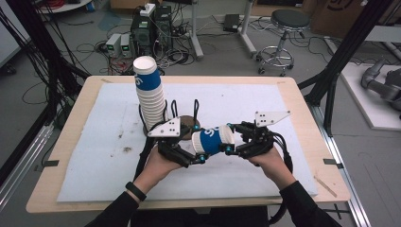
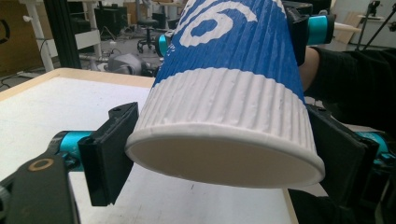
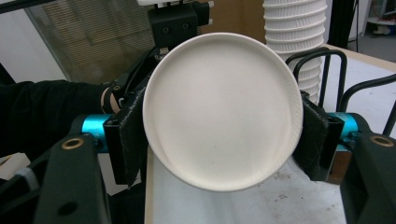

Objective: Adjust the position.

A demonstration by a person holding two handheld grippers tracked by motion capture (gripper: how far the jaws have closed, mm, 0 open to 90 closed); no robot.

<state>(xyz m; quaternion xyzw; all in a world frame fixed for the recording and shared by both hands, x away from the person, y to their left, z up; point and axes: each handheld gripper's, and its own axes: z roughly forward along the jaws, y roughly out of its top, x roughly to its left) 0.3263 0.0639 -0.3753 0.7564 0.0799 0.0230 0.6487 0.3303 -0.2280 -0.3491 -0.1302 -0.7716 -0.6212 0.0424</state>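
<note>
Cluttered lab floor, cables, a stool behind; wooden table (image 1: 302, 109) covered by a white foam mat (image 1: 94, 156).

High view: tall stack of ribbed paper cups (image 1: 150, 97), top one blue-banded, stands in a black wire holder (image 1: 184, 111) mid-table. Just in front, a single blue-and-white paper cup (image 1: 213, 140) is held sideways above the mat between both tools. Left gripper (image 1: 196, 153) sits at one end, right gripper (image 1: 232, 139) at the other; grey plates on top of each.

Left gripper view: corrugated cup wall (image 2: 224, 93), blue upper band with white print, white lower band, flat rolled-rim end toward the camera. Cup sits between the black pads (image 2: 109, 154); right pad touches the wall, left pad sits at the rim edge; grip pressure cannot be told.

Right gripper view: smooth round white end of the cup (image 3: 222, 109) faces the lens, clamped on both sides by fuzzy black pads (image 3: 133, 135). Behind it, the other gripper, a black sleeve, and the cup stack (image 3: 295, 32).
</note>
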